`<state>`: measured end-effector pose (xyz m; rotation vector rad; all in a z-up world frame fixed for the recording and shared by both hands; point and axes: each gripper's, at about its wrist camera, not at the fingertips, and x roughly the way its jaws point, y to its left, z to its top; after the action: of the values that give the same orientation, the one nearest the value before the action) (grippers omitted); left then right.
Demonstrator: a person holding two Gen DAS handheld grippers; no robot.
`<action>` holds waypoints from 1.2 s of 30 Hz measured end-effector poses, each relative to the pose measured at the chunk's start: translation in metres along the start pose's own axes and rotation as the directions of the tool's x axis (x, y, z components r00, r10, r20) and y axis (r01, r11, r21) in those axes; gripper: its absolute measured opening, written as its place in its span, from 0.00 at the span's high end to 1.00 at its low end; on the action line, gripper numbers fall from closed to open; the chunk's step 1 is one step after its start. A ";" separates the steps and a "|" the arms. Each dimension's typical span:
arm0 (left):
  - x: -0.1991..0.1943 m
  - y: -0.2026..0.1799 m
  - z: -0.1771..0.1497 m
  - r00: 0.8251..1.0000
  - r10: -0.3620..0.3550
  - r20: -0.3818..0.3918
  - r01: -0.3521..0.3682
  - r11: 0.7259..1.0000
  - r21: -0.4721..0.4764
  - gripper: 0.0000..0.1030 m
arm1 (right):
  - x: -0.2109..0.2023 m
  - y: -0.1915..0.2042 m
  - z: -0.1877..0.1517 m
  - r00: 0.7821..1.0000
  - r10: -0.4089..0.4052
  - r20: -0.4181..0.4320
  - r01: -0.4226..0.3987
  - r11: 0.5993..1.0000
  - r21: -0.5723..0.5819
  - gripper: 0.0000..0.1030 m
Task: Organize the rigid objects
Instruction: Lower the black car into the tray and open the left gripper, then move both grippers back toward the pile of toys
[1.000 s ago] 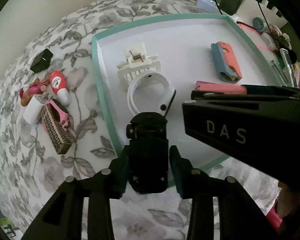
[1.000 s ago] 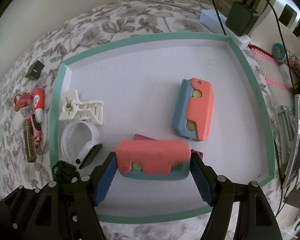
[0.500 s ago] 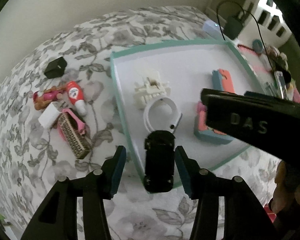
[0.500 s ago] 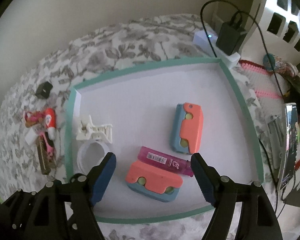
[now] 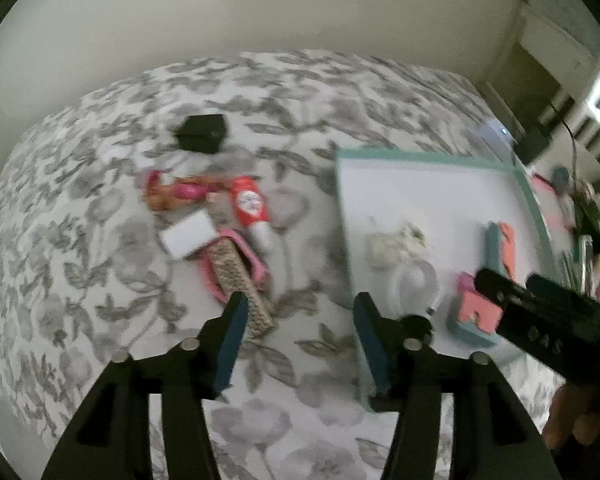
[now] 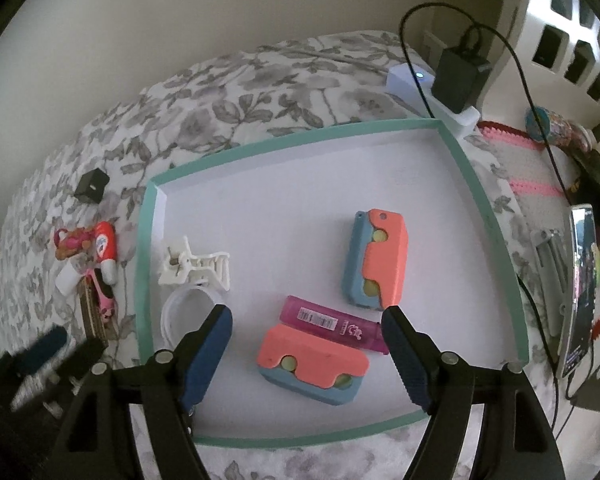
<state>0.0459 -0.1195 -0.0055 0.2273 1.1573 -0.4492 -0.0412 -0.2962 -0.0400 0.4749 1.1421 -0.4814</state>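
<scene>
A teal-rimmed white tray (image 6: 488,216) holds two coral-and-blue blocks (image 6: 314,368) (image 6: 380,260), a magenta tube (image 6: 332,322), a white hair claw (image 6: 194,268) and a white ring (image 6: 176,312). My right gripper (image 6: 306,320) is open and empty above the near block. My left gripper (image 5: 298,316) is open and empty over the floral cloth, left of the tray (image 5: 420,158). A black toy car (image 5: 418,326) peeks from behind its right finger. A loose pile lies left: red-and-white tube (image 5: 250,204), white block (image 5: 188,236), woven case (image 5: 242,284), pink toy (image 5: 176,192), black cube (image 5: 202,134).
A floral cloth (image 5: 80,240) covers the table. A white power strip with a black adapter (image 6: 456,76) sits behind the tray. A phone (image 6: 580,288), metal tools and knitted clutter lie to the right. A wall runs behind.
My left gripper let go of the black toy car in the tray and swung left over the cloth. My right gripper released the coral-and-blue block and pulled back and up.
</scene>
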 end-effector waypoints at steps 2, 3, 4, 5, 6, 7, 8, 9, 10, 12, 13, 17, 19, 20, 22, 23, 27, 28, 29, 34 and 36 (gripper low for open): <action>-0.001 0.010 0.002 1.000 0.014 0.007 -0.014 0.999 -0.030 0.44 | 0.000 0.005 -0.001 1.000 0.011 0.002 -0.011 1.000 -0.009 0.22; -0.001 0.015 0.003 1.000 0.018 0.006 -0.017 0.999 -0.045 0.44 | 0.000 0.008 -0.002 1.000 0.021 0.002 -0.021 1.000 -0.017 0.22; -0.001 0.019 0.004 1.000 0.019 0.005 -0.019 0.998 -0.057 0.44 | 0.000 0.012 -0.002 1.000 0.027 0.002 -0.027 0.999 -0.026 0.22; -0.001 0.024 0.004 1.000 0.021 0.005 -0.021 0.997 -0.069 0.44 | 0.000 0.014 -0.003 1.000 0.028 0.002 -0.028 0.999 -0.034 0.22; -0.001 0.028 0.005 1.000 0.025 0.005 -0.024 0.996 -0.083 0.44 | -0.001 0.018 -0.004 1.000 0.024 0.003 -0.024 0.999 -0.046 0.22; -0.001 0.032 0.005 1.000 0.029 0.006 -0.028 0.995 -0.091 0.44 | -0.001 0.021 -0.004 1.000 0.019 0.006 -0.018 0.998 -0.056 0.22; -0.001 0.034 0.005 0.999 0.034 0.007 -0.033 0.995 -0.099 0.44 | -0.001 0.024 -0.005 1.000 0.014 0.009 -0.013 0.998 -0.068 0.22; -0.001 0.036 0.005 0.999 0.041 0.009 -0.040 0.994 -0.105 0.43 | -0.001 0.027 -0.005 1.000 0.011 0.012 -0.010 0.997 -0.076 0.22; -0.001 0.039 0.005 0.999 0.049 0.010 -0.048 0.993 -0.111 0.42 | -0.001 0.029 -0.006 1.000 0.009 0.016 -0.007 0.997 -0.082 0.22; 0.000 0.042 0.006 0.998 0.069 0.010 -0.068 0.990 -0.120 0.23 | -0.001 0.033 -0.006 1.000 0.006 0.021 -0.004 0.996 -0.094 0.16; 0.000 0.044 0.006 0.996 0.083 0.013 -0.080 0.989 -0.124 0.18 | -0.001 0.035 -0.006 1.000 0.005 0.026 -0.003 0.995 -0.097 0.14; 0.000 0.047 0.005 0.994 0.111 0.014 -0.108 0.986 -0.126 0.16 | -0.003 0.037 -0.006 0.999 0.016 0.042 -0.012 0.995 -0.097 0.14; 0.000 0.050 0.005 0.993 0.115 0.014 -0.112 0.985 -0.133 0.15 | -0.004 0.037 -0.005 0.999 0.019 0.048 -0.014 0.995 -0.095 0.12; 0.000 0.051 0.005 0.993 0.114 0.012 -0.112 0.984 -0.138 0.15 | -0.004 0.037 -0.005 0.998 0.020 0.052 -0.015 0.995 -0.094 0.08; 0.000 0.054 0.005 0.994 0.111 0.014 -0.108 0.983 -0.148 0.15 | -0.005 0.037 -0.005 0.998 0.024 0.062 -0.018 0.996 -0.091 0.00; 0.000 0.055 0.005 0.994 0.111 0.016 -0.107 0.982 -0.153 0.15 | -0.005 0.037 -0.005 0.997 0.028 0.065 -0.022 0.996 -0.089 0.00; -0.001 0.058 0.005 0.992 0.121 0.025 -0.115 0.981 -0.158 0.14 | -0.005 0.036 -0.005 0.997 0.038 0.063 -0.033 0.996 -0.078 0.00; -0.001 0.058 0.006 0.992 0.123 0.027 -0.117 0.980 -0.158 0.14 | -0.004 0.036 -0.005 0.997 0.036 0.061 -0.032 0.997 -0.077 0.00; -0.001 0.059 0.006 0.991 0.127 0.030 -0.121 0.980 -0.157 0.10 | -0.004 0.036 -0.005 0.998 0.034 0.060 -0.030 0.997 -0.077 0.00; -0.004 0.066 0.009 0.990 0.134 0.048 -0.124 0.979 -0.161 0.06 | -0.004 0.037 -0.005 0.998 0.033 0.062 -0.027 0.996 -0.085 0.00; -0.006 0.076 0.011 0.990 0.131 0.053 -0.119 0.976 -0.185 0.06 | -0.004 0.040 -0.006 0.997 0.033 0.065 -0.027 0.995 -0.096 0.00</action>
<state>0.0873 -0.0550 0.0002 0.1255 1.1054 -0.2366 -0.0236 -0.2600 -0.0338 0.3901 1.0875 -0.4116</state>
